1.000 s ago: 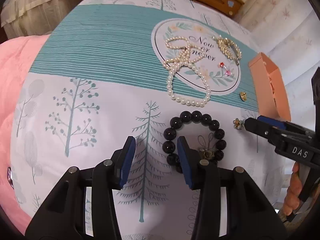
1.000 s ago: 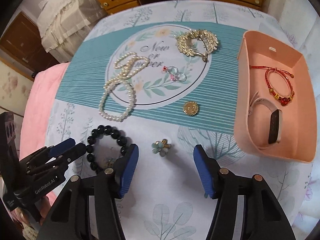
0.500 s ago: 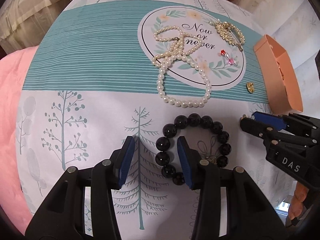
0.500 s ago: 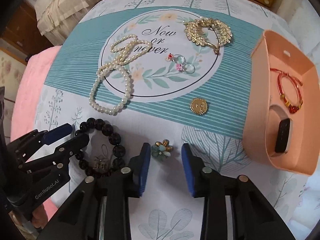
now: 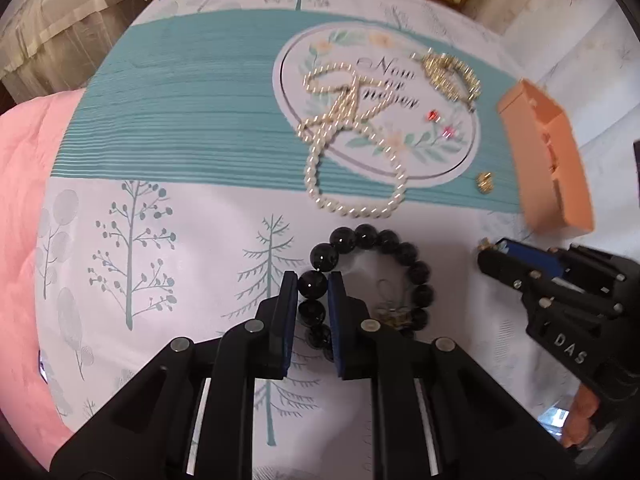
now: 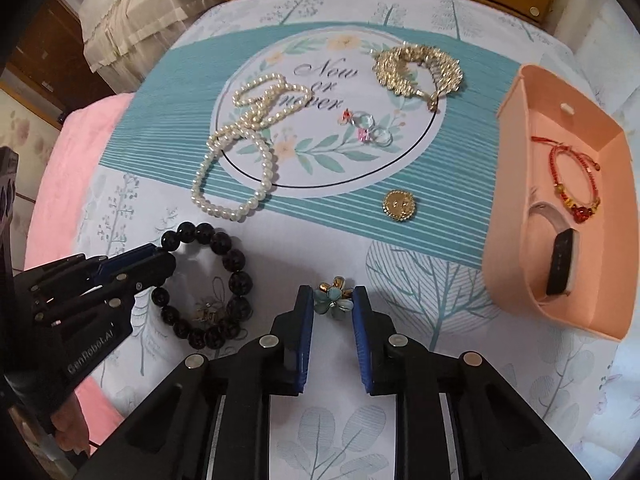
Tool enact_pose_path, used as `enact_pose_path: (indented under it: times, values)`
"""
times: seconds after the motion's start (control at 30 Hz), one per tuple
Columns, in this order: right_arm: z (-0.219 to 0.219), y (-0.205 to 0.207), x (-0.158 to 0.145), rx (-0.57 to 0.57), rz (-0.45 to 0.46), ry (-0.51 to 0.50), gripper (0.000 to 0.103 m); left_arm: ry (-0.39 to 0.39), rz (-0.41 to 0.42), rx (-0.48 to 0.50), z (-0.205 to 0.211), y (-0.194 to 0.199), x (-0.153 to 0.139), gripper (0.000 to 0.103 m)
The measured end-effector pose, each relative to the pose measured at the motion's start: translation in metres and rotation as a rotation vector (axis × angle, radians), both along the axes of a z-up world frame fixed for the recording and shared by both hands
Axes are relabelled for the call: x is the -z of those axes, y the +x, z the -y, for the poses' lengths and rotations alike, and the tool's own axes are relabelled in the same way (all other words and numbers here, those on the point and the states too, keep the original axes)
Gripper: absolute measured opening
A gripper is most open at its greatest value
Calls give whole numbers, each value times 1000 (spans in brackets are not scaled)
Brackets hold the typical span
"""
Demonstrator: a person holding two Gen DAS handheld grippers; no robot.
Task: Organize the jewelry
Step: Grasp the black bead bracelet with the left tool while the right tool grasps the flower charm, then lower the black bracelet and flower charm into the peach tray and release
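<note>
1. The left gripper [image 5: 313,285] points steeply down at a printed cloth [image 5: 168,152] spread over the tabletop. Its blue fingers [image 5: 287,312], just drawn together, are clamped on one bead of a black bead bracelet [image 5: 404,252].

2. That bracelet lies flat on the white part of the cloth, just below the teal striped band, with a small tangle of gold cord [image 6: 208,312] inside its loop.

3. The right gripper [image 6: 333,300], also pointing steeply down, has just narrowed its fingers [image 6: 306,320] around a teal flower brooch [image 6: 333,300] with gold petals. The pads flank the brooch on both sides and appear to pinch it; the contact on its right side is hard to make out.

4. The brooch sits to the right of the black bead bracelet, near it but apart.

5. Above the black bead bracelet, a pearl necklace [image 6: 240,168] loops from the teal band up onto the round "Now or never" emblem [image 6: 324,84].

6. A gold bracelet [image 6: 416,68] lies on the emblem's upper right edge, and two small gem earrings [image 6: 366,130] lie near its centre.

7. A round gold brooch [image 6: 400,206] rests on the teal band, up and to the right of the black bead bracelet.

8. Far right of the black bead bracelet stands a peach tray [image 6: 504,208], holding a red cord bracelet [image 6: 576,184] and a black-faced wristband [image 6: 560,266].

9. A pink blanket [image 5: 20,168] shows beyond the cloth's left edge.
</note>
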State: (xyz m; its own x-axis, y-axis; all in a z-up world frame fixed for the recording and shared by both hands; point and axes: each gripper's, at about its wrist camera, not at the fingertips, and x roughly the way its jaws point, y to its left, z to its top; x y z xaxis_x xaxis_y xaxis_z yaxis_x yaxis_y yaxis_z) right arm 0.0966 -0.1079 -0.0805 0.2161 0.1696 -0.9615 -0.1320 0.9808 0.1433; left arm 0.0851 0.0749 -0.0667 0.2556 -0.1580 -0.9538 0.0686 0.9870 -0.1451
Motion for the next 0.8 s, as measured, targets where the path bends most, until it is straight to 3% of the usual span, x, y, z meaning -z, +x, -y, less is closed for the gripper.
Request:
enact_pose_path:
  times: [0.43, 0.67, 0.8]
  values:
    - [43, -40, -76, 44, 159, 104, 20, -96, 191, 60, 38, -20, -106, 12]
    - [100, -54, -112, 135, 252, 105, 20, -126, 270, 125, 84, -21, -151, 12]
    - [139, -53, -118, 205, 268, 98, 20, -141, 320, 180, 124, -16, -173, 12]
